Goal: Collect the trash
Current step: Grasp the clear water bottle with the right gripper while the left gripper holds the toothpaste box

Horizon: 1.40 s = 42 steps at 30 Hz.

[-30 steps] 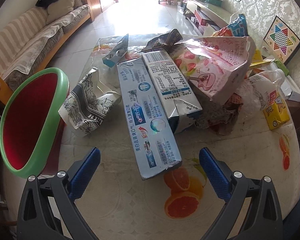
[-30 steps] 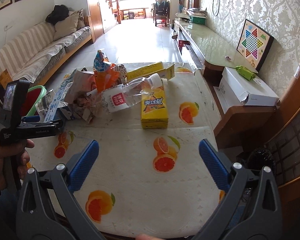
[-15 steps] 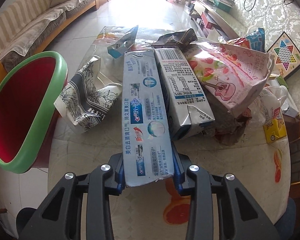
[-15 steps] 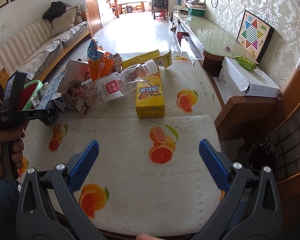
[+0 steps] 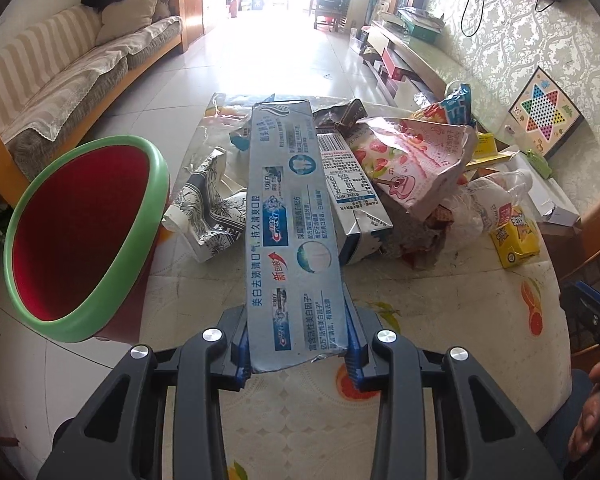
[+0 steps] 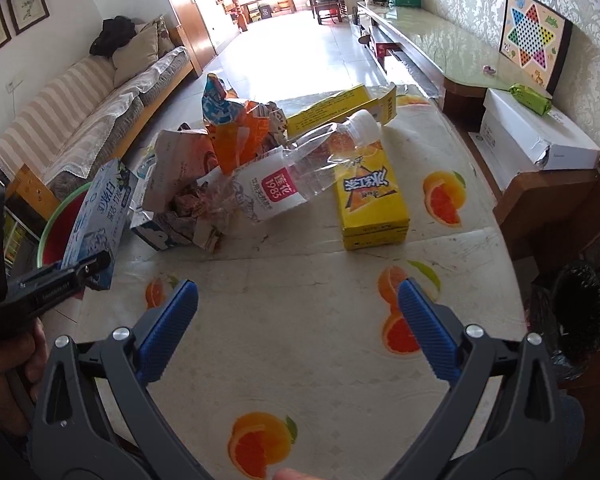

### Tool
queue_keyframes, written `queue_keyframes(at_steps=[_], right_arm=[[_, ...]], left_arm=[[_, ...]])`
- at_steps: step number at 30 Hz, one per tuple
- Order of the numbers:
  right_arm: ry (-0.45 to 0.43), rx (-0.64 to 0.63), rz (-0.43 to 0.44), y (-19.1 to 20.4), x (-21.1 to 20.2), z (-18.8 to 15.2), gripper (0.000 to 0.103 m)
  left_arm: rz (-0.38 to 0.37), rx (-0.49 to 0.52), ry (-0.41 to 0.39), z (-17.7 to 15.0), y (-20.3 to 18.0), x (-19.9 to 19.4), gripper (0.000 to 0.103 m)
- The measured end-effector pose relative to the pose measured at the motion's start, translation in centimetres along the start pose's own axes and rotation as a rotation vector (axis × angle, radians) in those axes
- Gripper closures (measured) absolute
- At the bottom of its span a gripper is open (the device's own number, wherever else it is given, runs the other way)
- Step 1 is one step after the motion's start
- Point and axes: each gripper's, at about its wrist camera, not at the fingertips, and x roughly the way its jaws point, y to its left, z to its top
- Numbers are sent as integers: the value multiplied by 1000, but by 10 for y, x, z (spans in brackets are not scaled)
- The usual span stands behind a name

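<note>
Across the tabletop (image 6: 300, 360), covered with an orange-slice printed cloth, a heap of rubbish fills the far half. Off its left edge stands the largest loose thing, a bin (image 5: 80, 232) with a red inside and a green rim, its mouth tilted toward the left wrist camera. Next in size comes the pink strawberry-print bag (image 5: 412, 160), crumpled and lying on top of the heap at the right. The long pale-blue toothpaste box (image 5: 292, 232) is raised at its near end and slants away over the heap, its far end reaching above the other litter; the left gripper (image 5: 298, 356) has its jaws clenched on the box's near end, one blue pad against each long side. Just right of it lies a white-and-blue carton (image 5: 352, 200), and to its left a crushed black-and-white flowered carton (image 5: 208, 216). In the right wrist view, a clear plastic bottle (image 6: 300, 172) with a red label lies on its side, its white cap resting over a flat yellow drink box (image 6: 372, 204). The right gripper (image 6: 298, 308) hangs above bare cloth near the tabletop's front, its jaws spread wide with nothing between them, well apart from the bottle.
</note>
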Motion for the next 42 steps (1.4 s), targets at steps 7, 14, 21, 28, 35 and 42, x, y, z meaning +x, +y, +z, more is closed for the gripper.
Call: queue_keyframes(at_steps=[7, 14, 21, 28, 35, 42], right_arm=[[5, 176, 35, 13, 34, 30, 5], [47, 346, 53, 22, 76, 50, 5], [81, 587, 7, 4, 111, 53, 5], [102, 632, -14, -4, 131, 57, 30], [80, 536, -4, 6, 115, 56, 38], [-3, 315, -17, 17, 62, 53, 40]], left_arm=[[-33, 2, -46, -9, 8, -29, 70], [-73, 0, -75, -23, 18, -46, 70], [-69, -18, -73, -41, 39, -54, 70], [-54, -15, -129, -38, 52, -73, 70], [-63, -14, -154, -29, 48, -78, 70], [-72, 2, -157, -29, 39, -74, 70]])
